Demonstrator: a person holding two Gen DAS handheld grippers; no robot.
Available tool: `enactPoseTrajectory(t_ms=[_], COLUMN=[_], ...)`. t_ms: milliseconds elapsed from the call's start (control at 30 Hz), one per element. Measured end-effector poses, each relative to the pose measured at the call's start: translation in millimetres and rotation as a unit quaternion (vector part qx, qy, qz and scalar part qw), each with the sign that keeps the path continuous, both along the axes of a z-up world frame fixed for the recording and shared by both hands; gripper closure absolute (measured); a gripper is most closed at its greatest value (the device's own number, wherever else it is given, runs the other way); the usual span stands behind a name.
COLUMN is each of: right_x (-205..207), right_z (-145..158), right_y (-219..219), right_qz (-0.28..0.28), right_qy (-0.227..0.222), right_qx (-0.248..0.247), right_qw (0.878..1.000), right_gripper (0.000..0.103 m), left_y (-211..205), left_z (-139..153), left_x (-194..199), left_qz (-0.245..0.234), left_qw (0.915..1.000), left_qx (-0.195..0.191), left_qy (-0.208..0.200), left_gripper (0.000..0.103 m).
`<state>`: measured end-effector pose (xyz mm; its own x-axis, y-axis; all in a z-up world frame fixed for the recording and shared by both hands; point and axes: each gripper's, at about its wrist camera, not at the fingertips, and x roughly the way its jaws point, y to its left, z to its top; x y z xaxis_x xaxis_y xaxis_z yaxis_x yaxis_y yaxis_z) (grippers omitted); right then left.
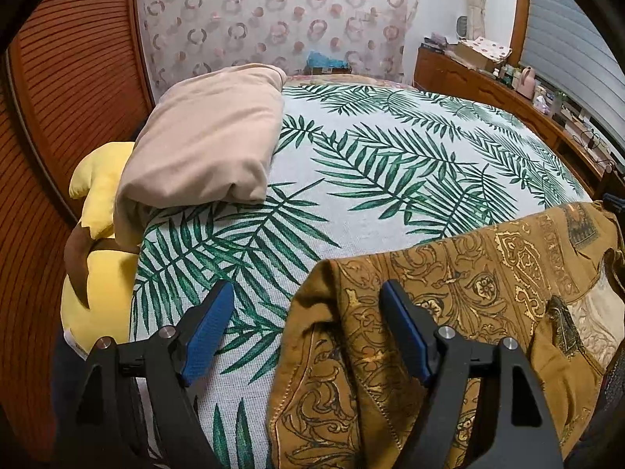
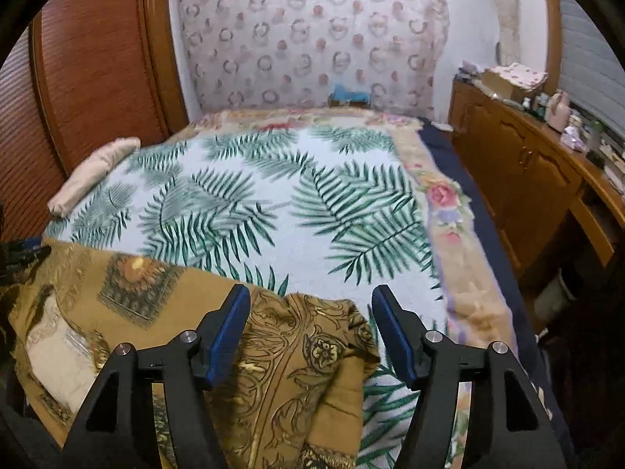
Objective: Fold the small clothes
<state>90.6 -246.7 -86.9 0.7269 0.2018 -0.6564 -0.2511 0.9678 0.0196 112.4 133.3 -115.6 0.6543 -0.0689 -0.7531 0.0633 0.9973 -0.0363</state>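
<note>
Left claw (image 1: pixel 306 332) is released, nothing gripped; right claw (image 2: pixel 310 330) also spread, garment corner lying loose btwn its pads. The ochre patterned garment (image 1: pixel 468 293) lies on the bed (image 1: pixel 371 179) near edge, long axis left-right across both claws (each near one end).

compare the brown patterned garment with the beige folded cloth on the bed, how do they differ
The brown patterned garment is ornately printed; the beige folded cloth is plain. The garment lies spread and rumpled at the near edge, the cloth neatly folded farther back by the wardrobe. Both rest on the leaf-print bedspread.
</note>
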Motion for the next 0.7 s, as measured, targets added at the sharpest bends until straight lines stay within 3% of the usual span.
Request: enactPoseTrajectory(t_ms=[200, 533, 600, 700], right_x=[17.9, 23.0, 21.9, 22.6], right_z=[-20.9, -22.8, -23.1, -22.1], right_y=[-2.4, -7.3, -6.2, -7.6], right_qz=[0.012, 0.019, 0.019, 0.021], right_qy=[0.032, 0.038, 0.04, 0.041], right_qx=[-0.011, 0.0, 0.0, 0.006], right_qw=[0.999, 0.999, 0.999, 0.999], right_gripper=[0.036, 0.036, 0.036, 0.041], left_y=[0.3, -0.9, -2.9, -8.5], left_z=[-0.3, -0.8, -0.6, 0.9], left_x=[0.1, 0.3, 0.0, -1.4], left_qz=[0.0, -0.003, -0.01, -0.034], left_qw=[1.0, 1.0, 0.9999, 0.9994], left_qx=[0.0, 0.001, 0.004, 0.001], left_qy=[0.0, 0.0, -0.001, -0.008], left_gripper=[0.025, 0.025, 0.029, 0.045])
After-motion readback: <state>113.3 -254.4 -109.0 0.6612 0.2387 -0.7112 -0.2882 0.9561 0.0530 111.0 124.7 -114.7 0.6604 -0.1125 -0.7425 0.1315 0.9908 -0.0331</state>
